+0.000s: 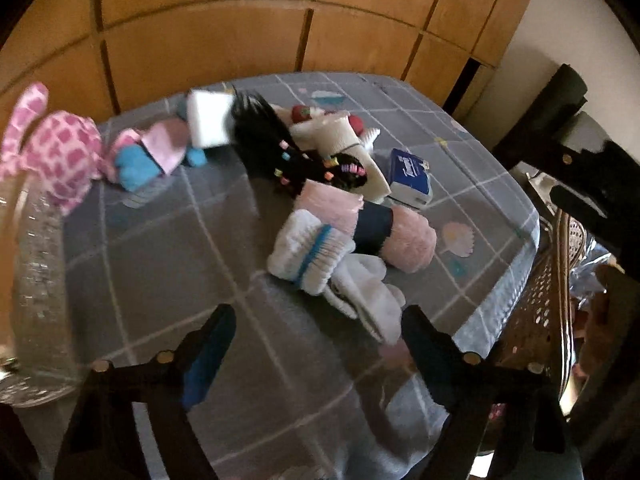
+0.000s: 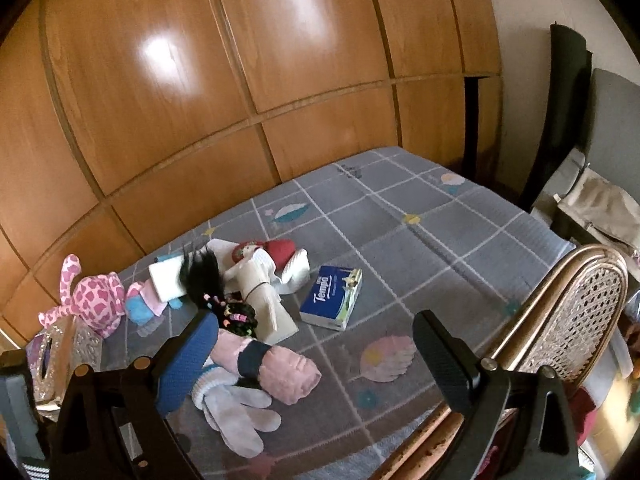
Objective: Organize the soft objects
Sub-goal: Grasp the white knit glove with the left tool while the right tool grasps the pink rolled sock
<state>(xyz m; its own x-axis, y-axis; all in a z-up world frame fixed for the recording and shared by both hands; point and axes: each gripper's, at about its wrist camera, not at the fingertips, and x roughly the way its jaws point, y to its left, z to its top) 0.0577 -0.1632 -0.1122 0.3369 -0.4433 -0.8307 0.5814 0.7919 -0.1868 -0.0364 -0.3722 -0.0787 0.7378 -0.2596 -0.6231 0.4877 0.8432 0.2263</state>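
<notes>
A pile of soft things lies on the grey checked tablecloth [image 1: 180, 264]. In front are a pair of white socks with a blue stripe [image 1: 320, 256] [image 2: 240, 412] and a pink rolled cloth with a dark band [image 1: 384, 228] [image 2: 280, 368]. Behind them are a black hairpiece with coloured beads [image 1: 280, 148] [image 2: 224, 300], a cream cloth roll [image 1: 340, 136] [image 2: 264, 300] and a pink spotted plush toy [image 1: 60, 152] [image 2: 96, 300]. My left gripper [image 1: 316, 344] hangs open just short of the socks. My right gripper [image 2: 316, 364] is open above the pink roll, pressing on nothing.
A blue tissue pack [image 1: 412, 178] [image 2: 332, 296] lies right of the pile, a white block [image 1: 210, 124] and blue and pink cloths [image 1: 148, 160] at the back left. A clear glittery container [image 1: 40, 280] stands at the left edge. A wicker chair [image 2: 580, 320] stands against the table's right side, wooden panels behind.
</notes>
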